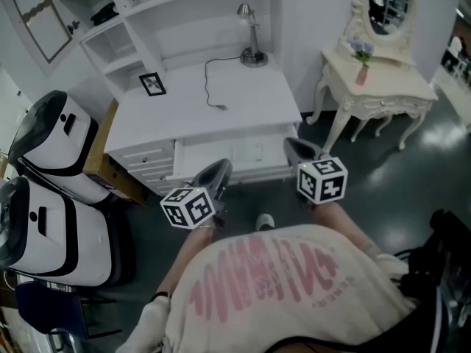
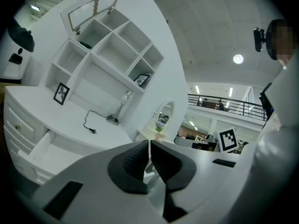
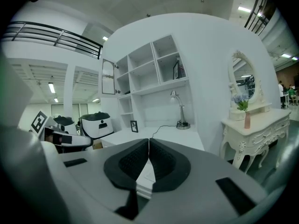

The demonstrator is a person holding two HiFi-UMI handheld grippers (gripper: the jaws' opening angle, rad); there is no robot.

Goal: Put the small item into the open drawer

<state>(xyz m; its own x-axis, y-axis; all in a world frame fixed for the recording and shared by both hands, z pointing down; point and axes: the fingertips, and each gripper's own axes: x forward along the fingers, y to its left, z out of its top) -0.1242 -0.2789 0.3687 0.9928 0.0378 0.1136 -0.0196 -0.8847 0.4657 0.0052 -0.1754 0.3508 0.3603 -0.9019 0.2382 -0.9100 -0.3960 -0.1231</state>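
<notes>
Head view: the left gripper and right gripper hung just before the open drawer under the white tabletop; the small item could not be made out.
Left gripper view: fingers were closed, empty.
Right gripper view: fingers were closed, empty.

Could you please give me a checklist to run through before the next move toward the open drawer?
1. Drawer stands open at the front of the desk: ok.
2. Left gripper holds the small item: not ok; its jaws are shut with nothing between them.
3. Right gripper holds it: not ok; its jaws are shut and empty.
4. Small item located: cannot tell; the desk top shows a picture frame, a lamp and a cord.
5. Both grippers are close to the drawer: ok; the head view shows them just in front of it.
</notes>
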